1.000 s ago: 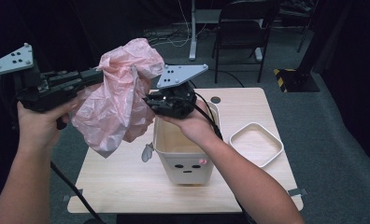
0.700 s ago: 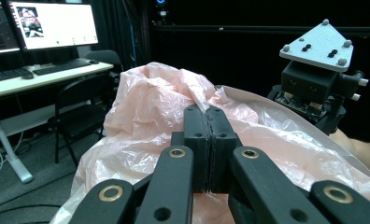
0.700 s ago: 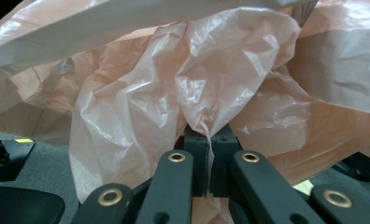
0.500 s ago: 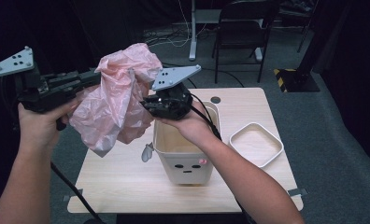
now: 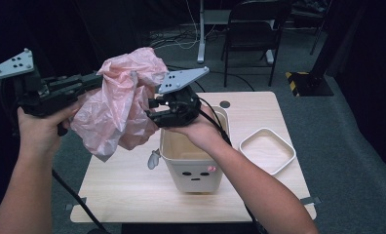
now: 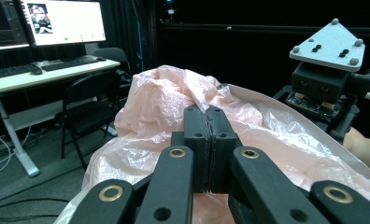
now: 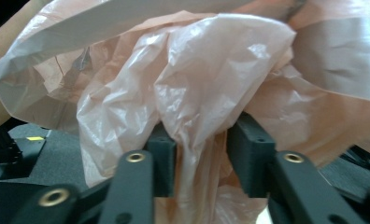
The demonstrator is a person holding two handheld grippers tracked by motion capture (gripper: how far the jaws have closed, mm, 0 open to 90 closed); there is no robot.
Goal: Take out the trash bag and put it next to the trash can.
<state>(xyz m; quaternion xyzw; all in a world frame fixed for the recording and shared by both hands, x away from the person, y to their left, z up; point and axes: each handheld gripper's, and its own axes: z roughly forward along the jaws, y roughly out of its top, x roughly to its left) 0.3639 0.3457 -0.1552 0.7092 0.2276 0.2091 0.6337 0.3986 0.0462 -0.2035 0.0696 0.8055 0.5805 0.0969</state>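
A crumpled pink plastic bag (image 5: 118, 107) hangs in the air over the table's left side. My left gripper (image 5: 96, 80) comes in from the left and is shut on the bag's upper edge; in the left gripper view its jaws (image 6: 205, 114) pinch the thin film (image 6: 174, 93). My right gripper (image 5: 149, 107) is held above a beige bin with a face (image 5: 191, 168) and points left into the bag. Its jaws (image 7: 199, 135) have just been opening and stand apart, with a loose fold of the bag (image 7: 197, 70) between them.
The bin stands near the middle of the light wooden table (image 5: 132, 185). A shallow white tray (image 5: 266, 151) lies to its right. A small pale tag (image 5: 153, 159) hangs at the bin's left side. A black chair (image 5: 259, 29) stands beyond the table.
The right gripper's jaws have parted around the bag's fold. The bag has bunched a little higher toward the left gripper. Both hands stay about where they were.
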